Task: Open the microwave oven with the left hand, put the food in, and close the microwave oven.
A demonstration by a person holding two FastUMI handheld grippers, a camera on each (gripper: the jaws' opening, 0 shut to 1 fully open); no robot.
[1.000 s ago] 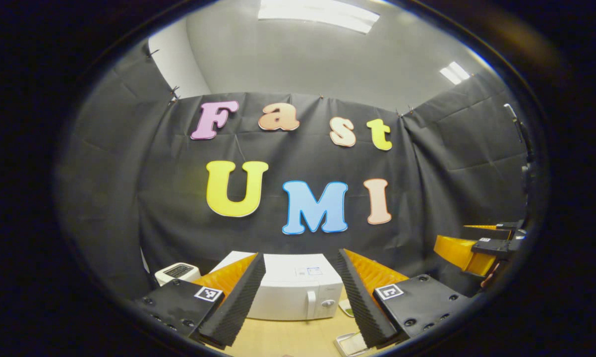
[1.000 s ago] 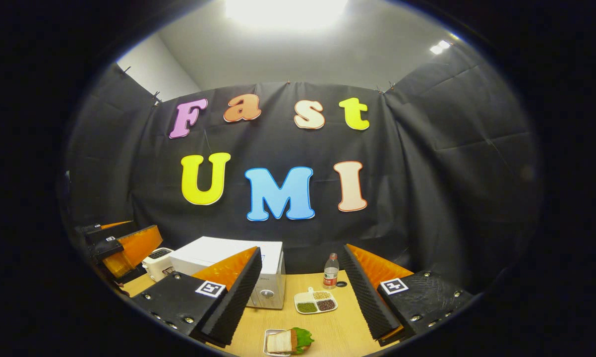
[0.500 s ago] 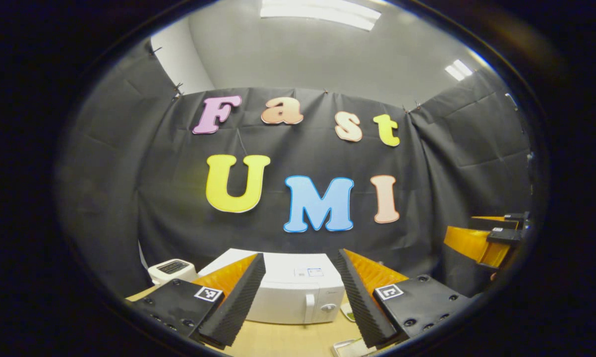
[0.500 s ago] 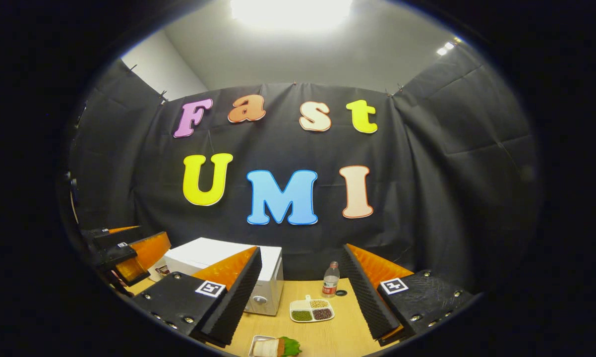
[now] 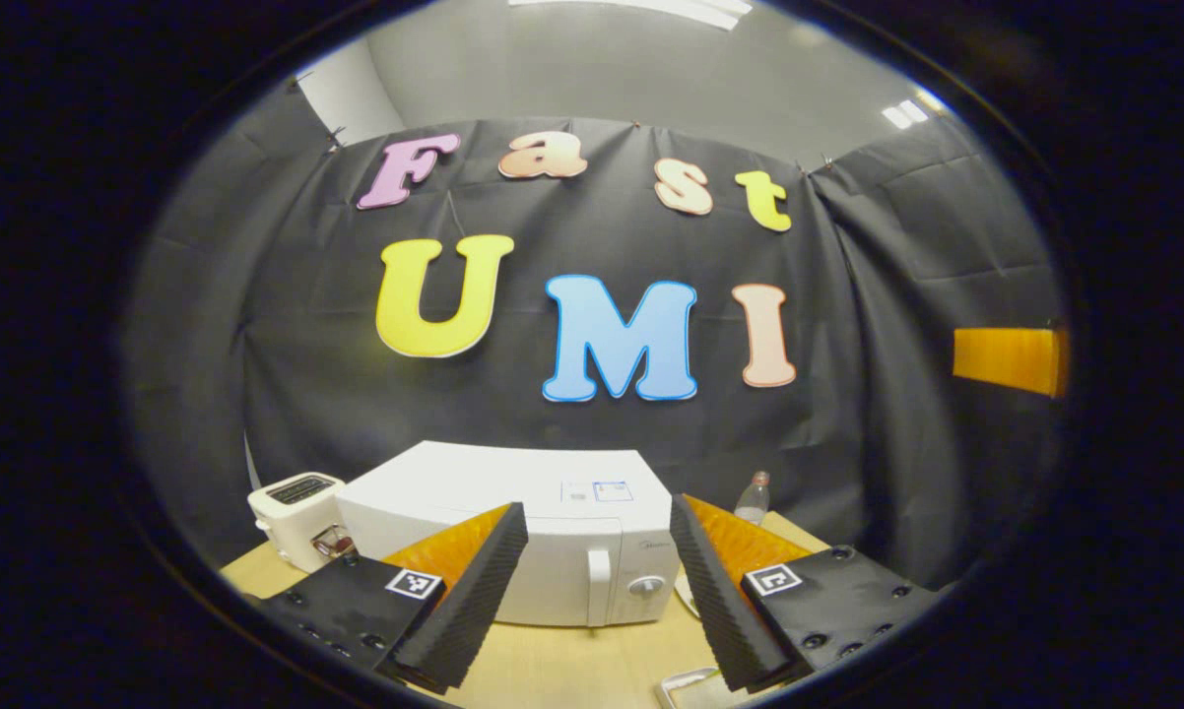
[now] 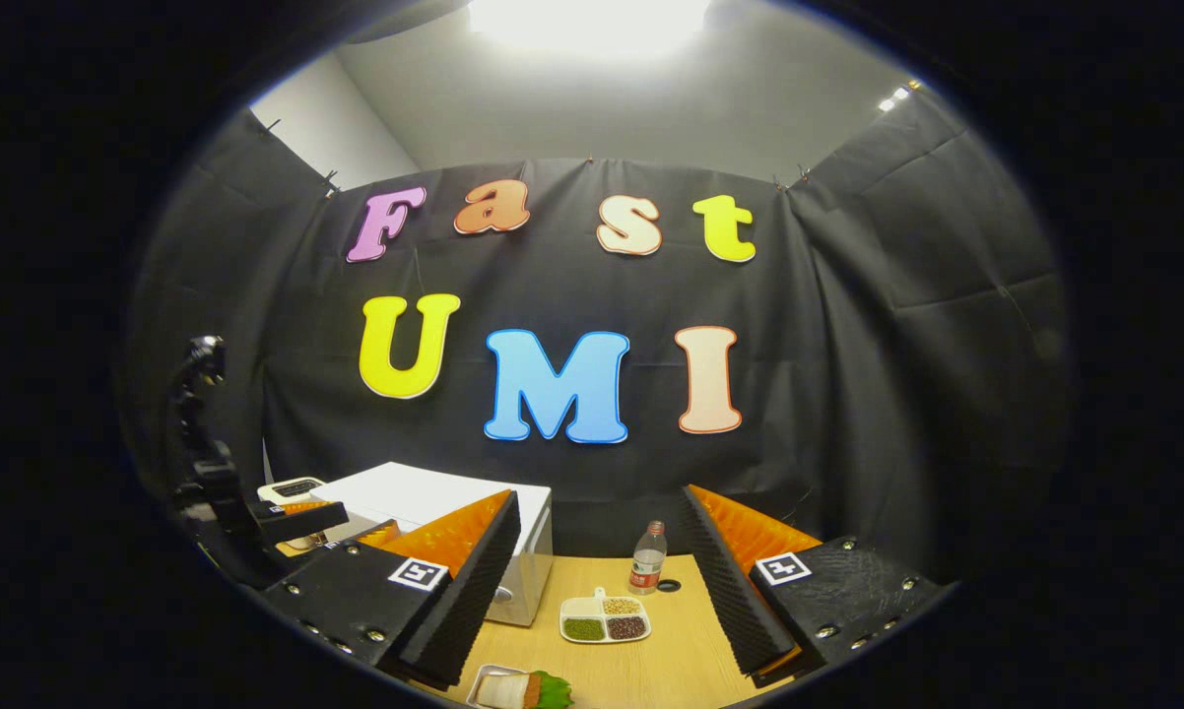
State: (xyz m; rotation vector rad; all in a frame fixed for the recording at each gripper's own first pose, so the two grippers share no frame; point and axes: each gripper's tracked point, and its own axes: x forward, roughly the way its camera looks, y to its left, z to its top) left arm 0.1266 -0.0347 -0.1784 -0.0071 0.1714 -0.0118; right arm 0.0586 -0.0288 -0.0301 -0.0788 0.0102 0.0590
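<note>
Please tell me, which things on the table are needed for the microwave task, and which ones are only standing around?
Needed:
microwave oven, door shut
sandwich on its small tray
left gripper, open
right gripper, open

Only standing around:
toaster
water bottle
divided dish of beans

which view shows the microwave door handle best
The left gripper view: the white box-shaped microwave oven faces it, with its upright white door handle between the open fingers. The right gripper view shows the oven obliquely, its front mostly hidden.

Both tongs (image 5: 597, 581) (image 6: 602, 581) carry ridged wedge fingers, screwed plates and 2 square tags.
</note>
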